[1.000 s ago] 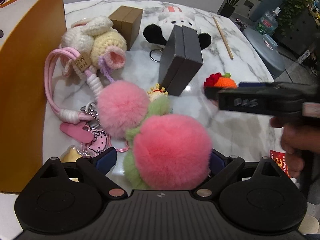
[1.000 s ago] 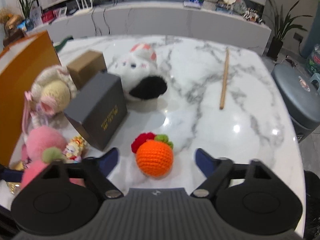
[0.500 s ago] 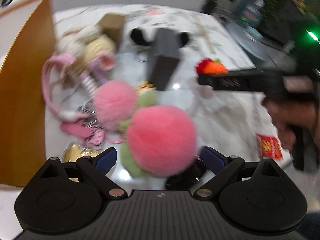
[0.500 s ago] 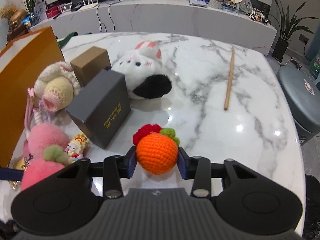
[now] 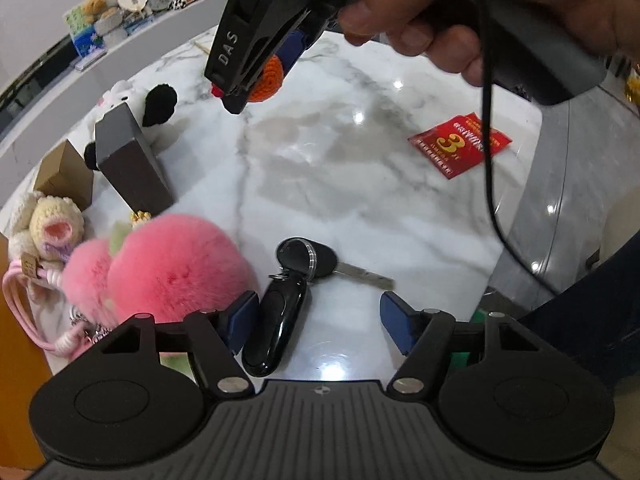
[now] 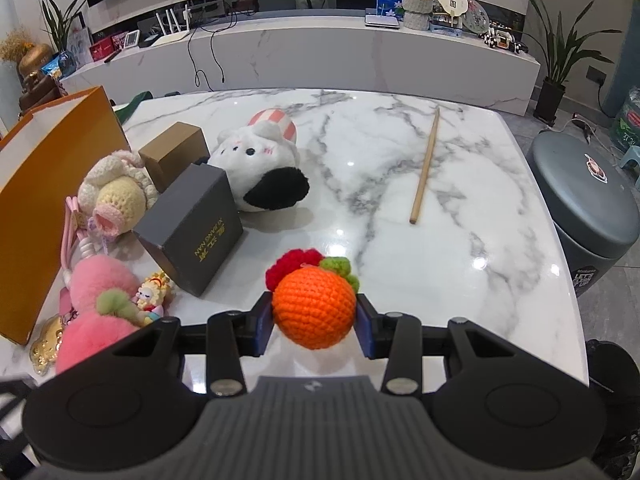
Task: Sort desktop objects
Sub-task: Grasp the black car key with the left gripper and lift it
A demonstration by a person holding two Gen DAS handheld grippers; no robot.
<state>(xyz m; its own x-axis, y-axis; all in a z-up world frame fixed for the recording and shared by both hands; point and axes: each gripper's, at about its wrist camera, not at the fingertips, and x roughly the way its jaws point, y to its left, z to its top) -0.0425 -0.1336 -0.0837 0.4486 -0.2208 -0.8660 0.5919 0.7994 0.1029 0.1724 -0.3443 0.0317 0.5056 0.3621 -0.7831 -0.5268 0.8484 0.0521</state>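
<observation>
Right gripper (image 6: 315, 318): your two blue pads are closed against the sides of the crocheted orange (image 6: 314, 307), and it sits squarely between them. Its red and green knitted top points away from you. From the left wrist view the orange (image 5: 267, 78) is lifted clear of the marble table (image 5: 360, 168), half hidden behind the gripper's black frame, with your right hand (image 5: 500, 8) wrapped round the handle.

Left gripper (image 5: 316, 322): fingers spread wide, holding nothing. The left pad (image 5: 240, 320) is touching or just beside a black key fob (image 5: 276, 324), which lies partly between the fingers; I cannot tell whether they make contact. A black-headed key (image 5: 316, 262) is ringed to the fob, just beyond it.

Taking the dark grey box (image 6: 190, 228) as landmark:
- The orange is near its front right corner, raised.
- A white and black plush (image 6: 264, 172) touches its far side.
- A brown cardboard box (image 6: 174, 156) sits behind it to the left.
- A cream crocheted doll (image 6: 116, 192) is just left of it.
- Pink pompoms (image 6: 100, 308) and a small figurine (image 6: 152, 296) lie near its front left corner.
- An orange paper bag (image 6: 48, 200) stands further left.
- A wooden stick (image 6: 426, 164) lies well to the right.
- A red packet (image 5: 460, 144) lies well apart, to the right in the left wrist view.
</observation>
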